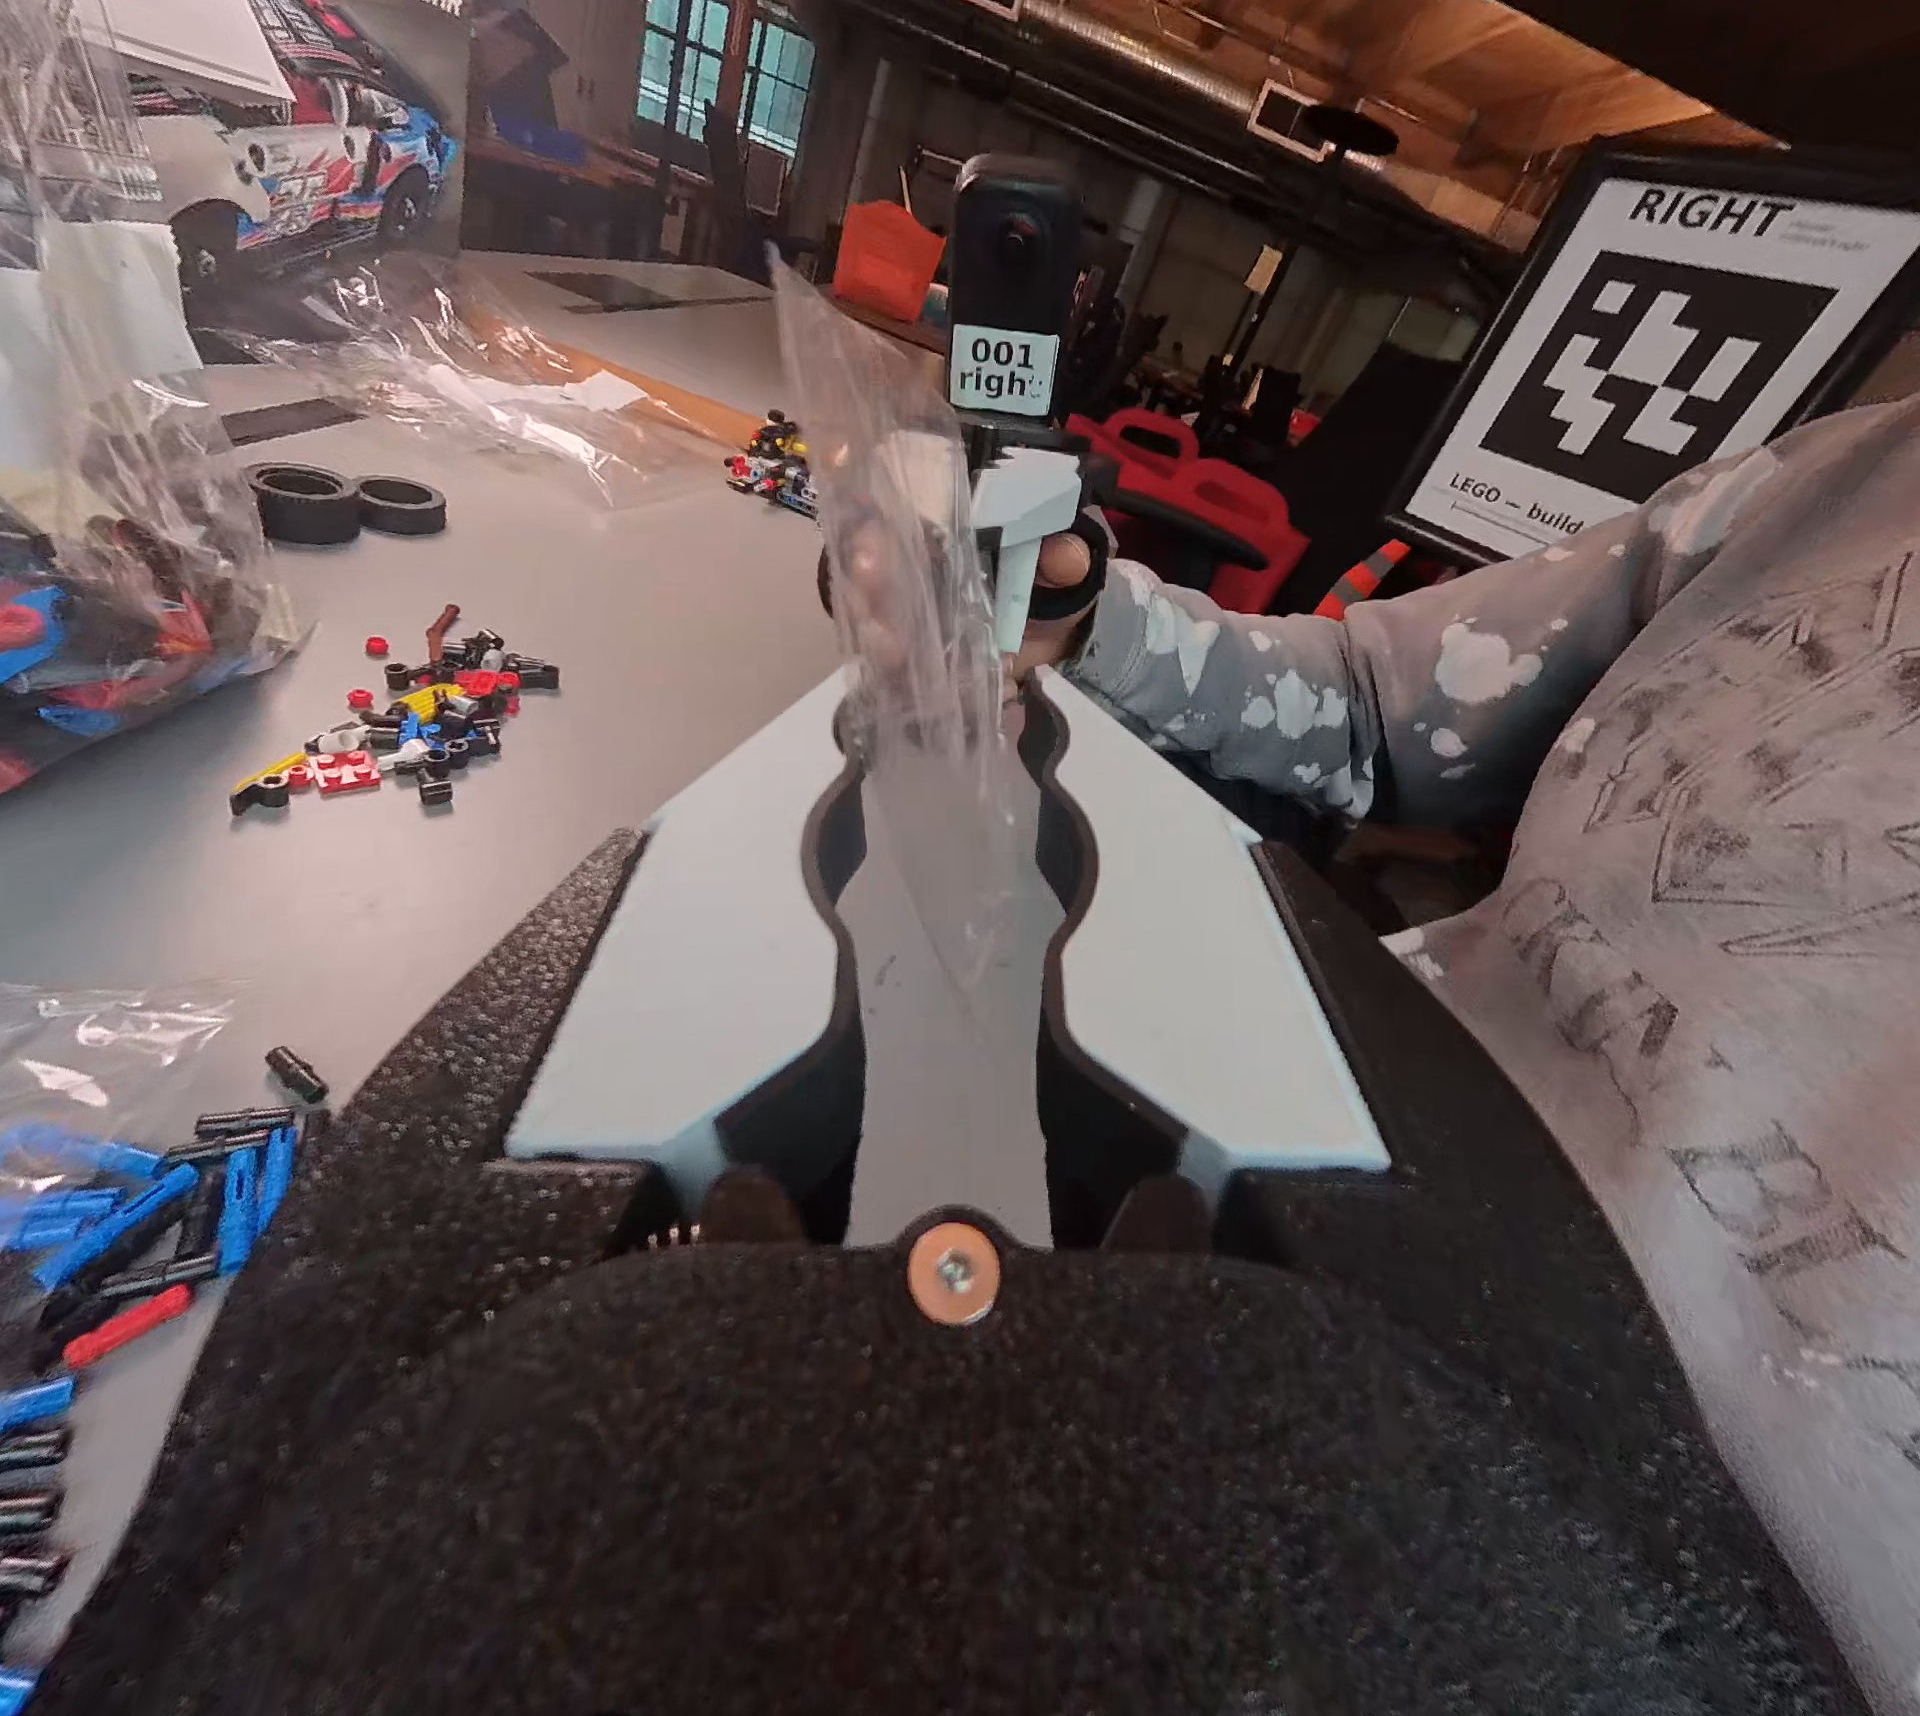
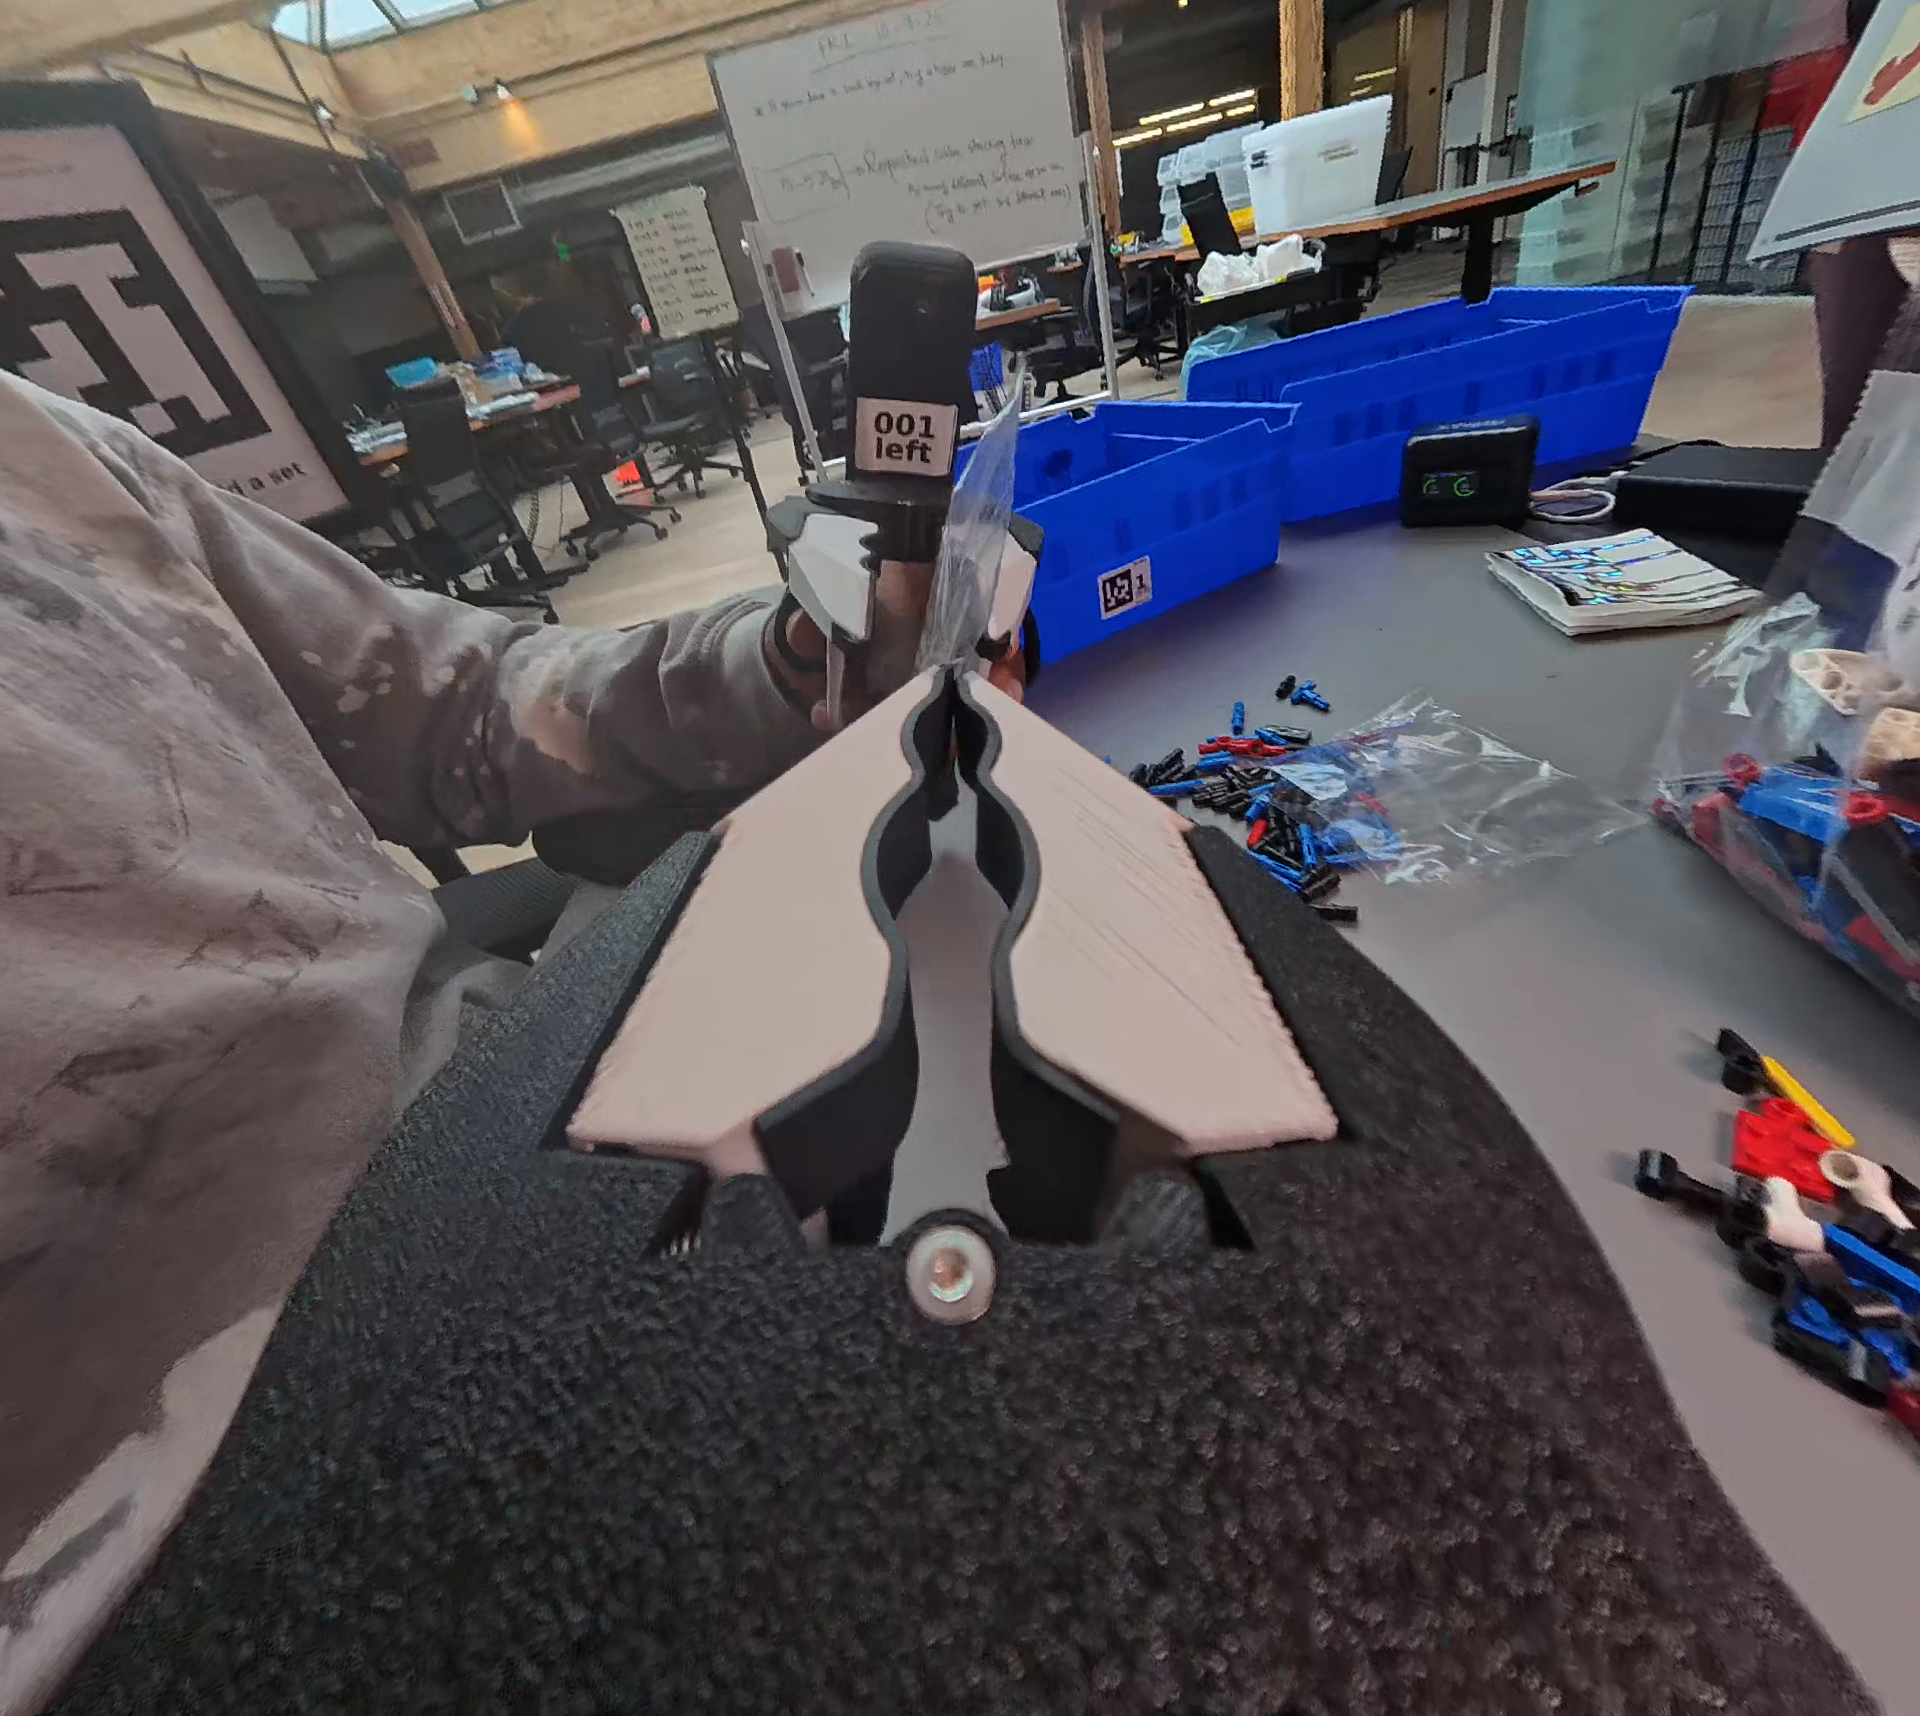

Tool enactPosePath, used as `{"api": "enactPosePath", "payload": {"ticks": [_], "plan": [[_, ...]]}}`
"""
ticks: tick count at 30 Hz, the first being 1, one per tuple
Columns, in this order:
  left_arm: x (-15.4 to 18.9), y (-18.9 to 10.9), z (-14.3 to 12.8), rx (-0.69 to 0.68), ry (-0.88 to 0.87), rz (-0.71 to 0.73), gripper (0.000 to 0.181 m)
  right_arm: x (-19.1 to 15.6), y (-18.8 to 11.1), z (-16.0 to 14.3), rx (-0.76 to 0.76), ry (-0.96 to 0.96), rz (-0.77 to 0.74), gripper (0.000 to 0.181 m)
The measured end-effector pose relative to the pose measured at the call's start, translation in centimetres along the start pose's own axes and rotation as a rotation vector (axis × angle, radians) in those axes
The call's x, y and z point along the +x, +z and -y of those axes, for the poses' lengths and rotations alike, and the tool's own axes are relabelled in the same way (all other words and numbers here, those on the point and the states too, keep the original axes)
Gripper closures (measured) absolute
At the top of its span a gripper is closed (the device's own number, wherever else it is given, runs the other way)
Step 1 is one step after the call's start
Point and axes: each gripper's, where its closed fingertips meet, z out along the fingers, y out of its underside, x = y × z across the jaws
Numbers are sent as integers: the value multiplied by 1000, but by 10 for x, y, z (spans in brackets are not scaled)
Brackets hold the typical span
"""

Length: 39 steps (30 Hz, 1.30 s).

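The left gripper point(image 1: 940, 710) has its fingers spread a little, with a clear plastic bag point(image 1: 914, 586) standing up between the tips; whether the pads actually press it cannot be told. The right gripper point(image 2: 951, 690) has its fingers pressed together at the tips, pinching the lower edge of the same clear bag point(image 2: 977, 523), which rises in front of the other tool. The two grippers face each other over the near edge of the grey table point(image 1: 644, 606), each held by a hand in a pale blotched sleeve point(image 1: 1278, 679).

On the table to the left lies a small heap of loose building pieces point(image 1: 405, 721) (red, black, yellow, blue), with two black tyres point(image 1: 348, 503) farther off and a full bag of parts point(image 1: 114, 565) at the left edge. Blue and black pins point(image 1: 135, 1219) lie near, beside an opened bag. In the right wrist view, blue bins point(image 2: 1153, 503) stand far across the table, with a booklet point(image 2: 1621, 580) to their right.
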Motion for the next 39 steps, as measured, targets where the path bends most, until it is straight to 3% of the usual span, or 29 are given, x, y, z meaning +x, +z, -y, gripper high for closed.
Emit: {"api": "enactPosePath", "payload": {"ticks": [3, 7, 9, 12, 16, 18, 19, 20, 21, 24, 28, 32, 34, 36, 39], "plan": [[1, -3, -2, -27, -16, -19, 156, -1, -7, -4, -30, 3, 13, 181], [-4, 0, -19, -113, -29, 2, 181, -1, -7, -10, -63, 4, 23, 181], [-14, 1, -29, -170, -11, 61, 181, 5, -8, -16, -95, -4, -7, 181], [-16, -4, -20, -133, -16, 68, 177, 17, -11, -31, -171, -67, -74, 181], [-22, -14, -11, -94, -21, 94, 179, 23, -8, -68, -366, -179, -109, 136], [-21, -14, -11, -89, -29, 81, 179, 26, 5, -82, -412, -175, -119, 127], [-20, -13, -12, -92, -32, 72, 179, 27, 14, -89, -427, -163, -120, 133], [-20, -12, -13, -96, -33, 67, 178, 27, 22, -94, -440, -154, -113, 163], [-19, -11, -14, -99, -33, 66, 177, 23, 28, -95, -446, -157, -83, 181], [-28, -19, -3, -48, -5, 139, 165, 14, 33, -77, -382, -196, -39, 181], [-34, -40, 24, 90, -6, 177, 151, 12, 14, -60, -299, -164, -28, 181], [-24, -30, 7, 2, -47, 76, 134, 9, 0, -41, -203, -120, -14, 181], [-15, -18, -10, -77, -42, 32, 139, 3, -2, -35, -180, -98, 16, 181], [-8, -8, -25, -157, 10, 21, 163, 2, -2, -38, -199, -108, 21, 181], [-1, -3, -34, -204, 37, -3, 176, 2, -5, -36, -189, -102, 21, 181]]}}
